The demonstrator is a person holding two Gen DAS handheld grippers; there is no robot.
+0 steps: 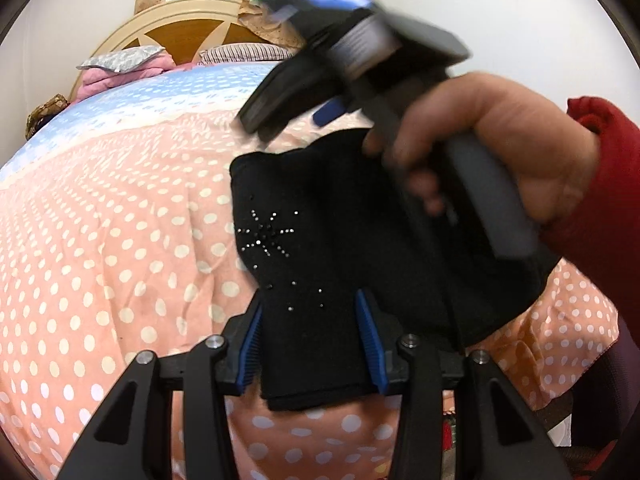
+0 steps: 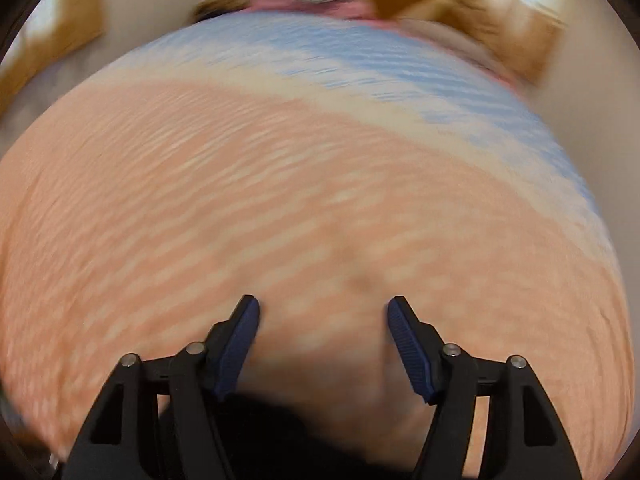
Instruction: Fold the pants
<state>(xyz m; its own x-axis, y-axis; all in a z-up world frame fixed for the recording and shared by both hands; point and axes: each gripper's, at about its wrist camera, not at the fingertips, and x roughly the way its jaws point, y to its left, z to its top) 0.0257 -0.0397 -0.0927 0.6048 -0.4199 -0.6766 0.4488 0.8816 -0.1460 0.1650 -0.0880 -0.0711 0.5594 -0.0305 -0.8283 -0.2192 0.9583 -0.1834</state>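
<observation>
While the black knit pants with a rhinestone starburst lie folded into a compact bundle on the bed, the left gripper sits low over their near end, its blue-padded fingers spread wide with the near strip of cloth running between them; neither pad visibly presses the fabric. The bundle's near edge ends just inside the fingers, and its far edge stops about mid-bed, with the sparkling motif close to its left border.

The bed's peach sheet with white polka dots stretches open to the left and ahead of the pants, turning to a blue dotted band toward the headboard. At that far end sit a cream and brown wooden headboard, a grey patterned pillow on pink bedding and a striped pillow. On the right the sheet's edge drops away just past the bundle.

Above the pants' right half, the person's right hand in a red sleeve grips the handle of the right gripper, which is blurred in the left view. Its own camera is badly smeared, but its fingers stand spread apart over bare peach sheet with nothing between them. A dark mass at the bottom of that view is probably the pants, though the blur makes this uncertain.

No brand, label or legible writing appears on the pants, bedding or grippers.
</observation>
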